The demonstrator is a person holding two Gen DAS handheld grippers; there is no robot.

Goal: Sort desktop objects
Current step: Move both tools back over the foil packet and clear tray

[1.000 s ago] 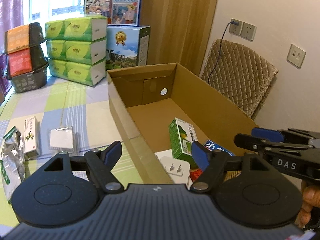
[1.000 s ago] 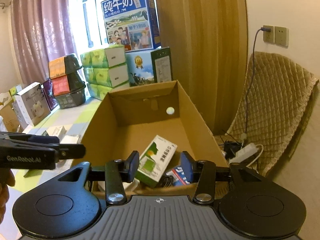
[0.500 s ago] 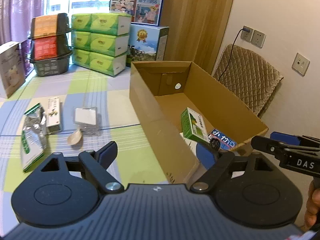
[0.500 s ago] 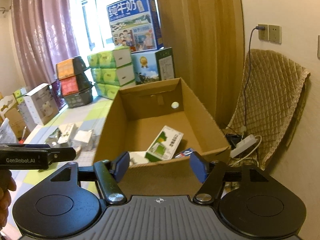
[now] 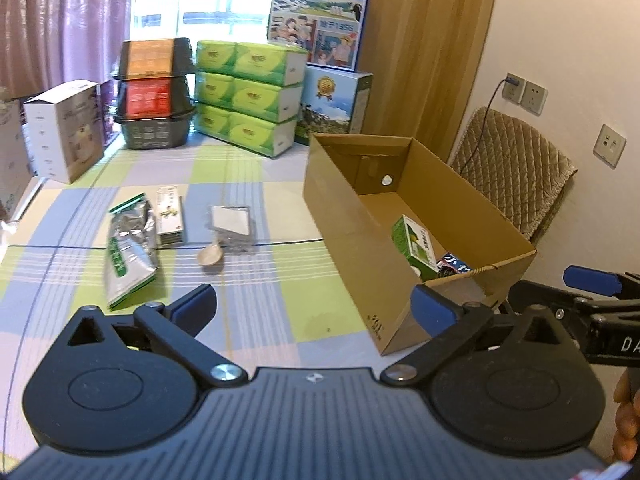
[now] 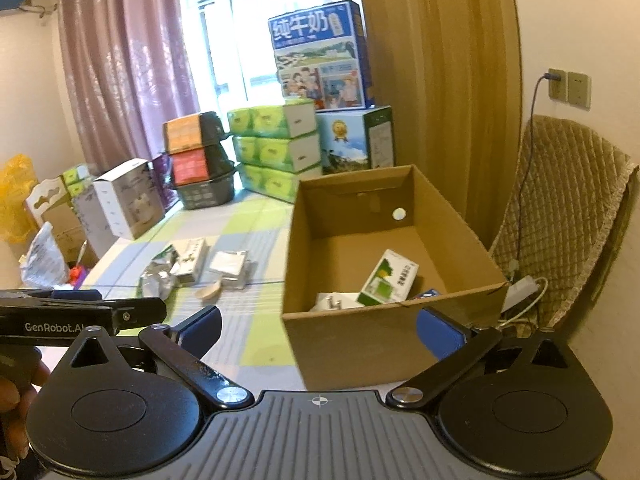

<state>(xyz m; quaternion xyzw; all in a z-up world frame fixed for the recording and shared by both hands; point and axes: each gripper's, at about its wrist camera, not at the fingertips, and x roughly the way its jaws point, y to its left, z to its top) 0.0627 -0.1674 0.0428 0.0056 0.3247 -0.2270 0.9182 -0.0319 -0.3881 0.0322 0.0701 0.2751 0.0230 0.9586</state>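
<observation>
Six green tissue packs (image 5: 256, 98), two milk cartons (image 5: 320, 14), one cardboard box (image 5: 348, 216), one spoon (image 5: 210, 256), one foil pouch (image 5: 128, 248).

Home room, purple curtains (image 6: 132, 68), padded chair (image 6: 568, 216), stacked tissue packs (image 5: 248, 96)

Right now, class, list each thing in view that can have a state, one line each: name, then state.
left gripper: open, empty.
right gripper: open, empty.
cardboard box: open-topped, partly filled.
green carton: inside the box, tilted.
foil pouch: flat on the table, outside the box.
narrow white box: flat on the table.
clear packet: flat on the table.
wall plug: plugged in.
</observation>
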